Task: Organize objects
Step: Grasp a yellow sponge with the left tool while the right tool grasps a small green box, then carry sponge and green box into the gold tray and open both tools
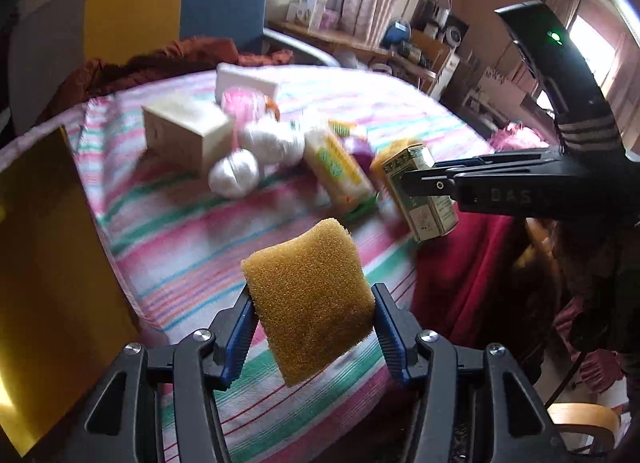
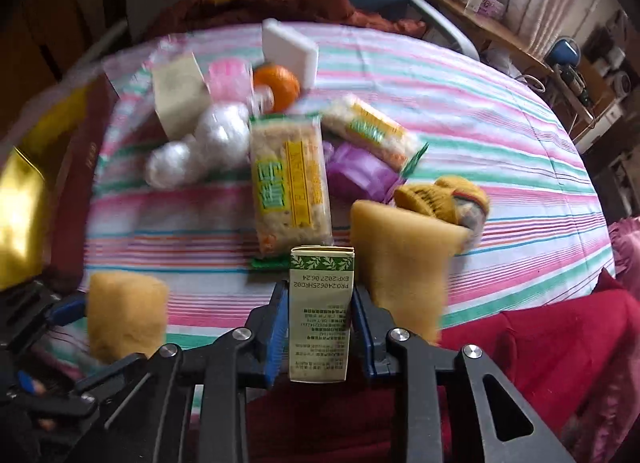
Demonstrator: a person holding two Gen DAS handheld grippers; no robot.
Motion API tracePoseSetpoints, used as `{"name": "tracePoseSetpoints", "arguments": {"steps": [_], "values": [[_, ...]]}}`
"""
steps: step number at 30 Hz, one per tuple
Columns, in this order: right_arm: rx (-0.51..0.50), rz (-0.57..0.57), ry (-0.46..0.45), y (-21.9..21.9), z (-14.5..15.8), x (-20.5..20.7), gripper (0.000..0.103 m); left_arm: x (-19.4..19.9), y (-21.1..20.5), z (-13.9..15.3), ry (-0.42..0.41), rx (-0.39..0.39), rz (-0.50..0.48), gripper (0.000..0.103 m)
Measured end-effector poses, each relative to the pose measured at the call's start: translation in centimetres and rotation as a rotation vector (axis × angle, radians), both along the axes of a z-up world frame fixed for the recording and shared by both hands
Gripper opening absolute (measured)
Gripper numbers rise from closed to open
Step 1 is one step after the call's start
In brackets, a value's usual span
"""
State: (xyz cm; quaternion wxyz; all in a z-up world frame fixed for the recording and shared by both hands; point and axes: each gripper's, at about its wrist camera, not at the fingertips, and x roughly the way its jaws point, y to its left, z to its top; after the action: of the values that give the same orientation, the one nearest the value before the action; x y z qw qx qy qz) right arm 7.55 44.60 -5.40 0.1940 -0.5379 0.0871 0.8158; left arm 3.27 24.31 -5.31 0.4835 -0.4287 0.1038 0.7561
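My left gripper (image 1: 314, 303) is shut on a yellow sponge (image 1: 308, 287), which it holds above the striped tablecloth (image 1: 180, 231). The same sponge (image 2: 126, 315) shows blurred at the lower left of the right wrist view, beside the left gripper's blue pad (image 2: 68, 309). My right gripper (image 2: 320, 291) is shut on a small cream box with a green leaf band (image 2: 320, 327), its pads pressed on both narrow sides. From the left wrist view this box (image 1: 424, 215) hangs tilted at the table's right edge. A second yellow sponge (image 2: 404, 259) stands just right of the box.
Mid-table lies a pile: two rice-cracker packs (image 2: 290, 183) (image 2: 372, 131), a purple packet (image 2: 356, 171), white balls (image 2: 220, 131), an orange (image 2: 280, 85), a white block (image 2: 290, 49), a cream box (image 2: 178, 97) and a knitted yellow item (image 2: 444, 199). A gold box (image 1: 44, 263) stands left; red cloth (image 2: 540, 343) hangs right.
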Motion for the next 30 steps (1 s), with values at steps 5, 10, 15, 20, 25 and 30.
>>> {"name": "tracePoseSetpoints", "arguments": {"steps": [5,10,15,20,25,30], "values": [[-0.030,0.073,0.137,-1.5,4.2,0.0,0.030,-1.5,-3.9,3.1,0.025,0.064,0.121,0.057],[-0.114,0.211,0.245,-5.8,6.4,-3.1,0.030,-4.5,-11.1,4.8,0.044,0.070,0.361,0.057],[-0.212,0.370,0.285,-12.7,6.6,-7.9,0.030,-6.6,-17.8,4.4,0.072,0.007,0.590,0.058],[-0.290,0.526,0.254,-20.3,4.8,-12.1,0.031,-8.2,-21.9,2.2,0.045,-0.093,0.737,0.063],[-0.324,0.590,0.224,-24.6,2.8,-13.5,0.066,-7.7,-24.3,0.7,0.033,-0.139,0.822,0.065],[-0.288,0.640,0.270,-25.4,3.0,-12.1,0.102,-7.6,-26.2,-0.1,0.034,-0.160,0.861,0.067]]}}
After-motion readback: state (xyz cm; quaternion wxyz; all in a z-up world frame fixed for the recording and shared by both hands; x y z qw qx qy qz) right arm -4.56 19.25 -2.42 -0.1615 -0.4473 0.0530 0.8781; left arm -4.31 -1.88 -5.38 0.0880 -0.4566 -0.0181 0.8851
